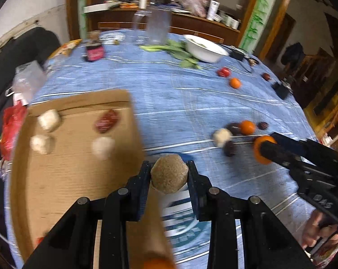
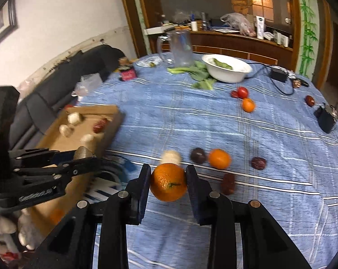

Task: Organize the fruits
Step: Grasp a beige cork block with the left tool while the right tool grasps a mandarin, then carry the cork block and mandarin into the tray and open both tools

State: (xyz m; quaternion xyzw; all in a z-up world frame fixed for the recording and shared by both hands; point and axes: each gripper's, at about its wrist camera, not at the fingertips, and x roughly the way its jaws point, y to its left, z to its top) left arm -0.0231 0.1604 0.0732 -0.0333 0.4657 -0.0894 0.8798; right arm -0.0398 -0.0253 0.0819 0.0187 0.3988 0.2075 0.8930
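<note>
The left gripper [image 1: 169, 170] is clamped on a tan, rough-skinned round fruit [image 1: 169, 173], one pad against each side; it hangs over the right wall of the cardboard box [image 1: 63, 174], and the fruit hides the ground just beyond it. The right gripper [image 2: 168, 174] pinches an orange [image 2: 168, 182] the same way, held above the blue striped tablecloth [image 2: 270, 139]; in the left wrist view that orange [image 1: 260, 150] is half covered by the right gripper's near finger.

Inside the box lie three pale fruits — one [image 1: 49, 120] near the far wall, one [image 1: 41, 144] at the left, one [image 1: 102, 147] near the middle — and a dark red fruit [image 1: 107, 121]; all are smeared by motion, so their kind is hard to tell. An orange blur at the bottom edge of the left view is cut off (what it is cannot be told).

On the cloth beyond the held orange sit a pale fruit [image 2: 170, 157], a dark plum-like fruit [image 2: 198, 155] touching a second orange [image 2: 219, 158], and two dark red fruits [image 2: 258, 163] [image 2: 228, 183]; farther off, a tomato [image 2: 242, 92] and a third orange [image 2: 248, 105].

Only the right view shows the greens inside the white bowl [image 2: 227, 76] and the clear pitcher's [image 2: 181, 48] handle; leafy greens [image 2: 199, 74] lie beside the bowl.
</note>
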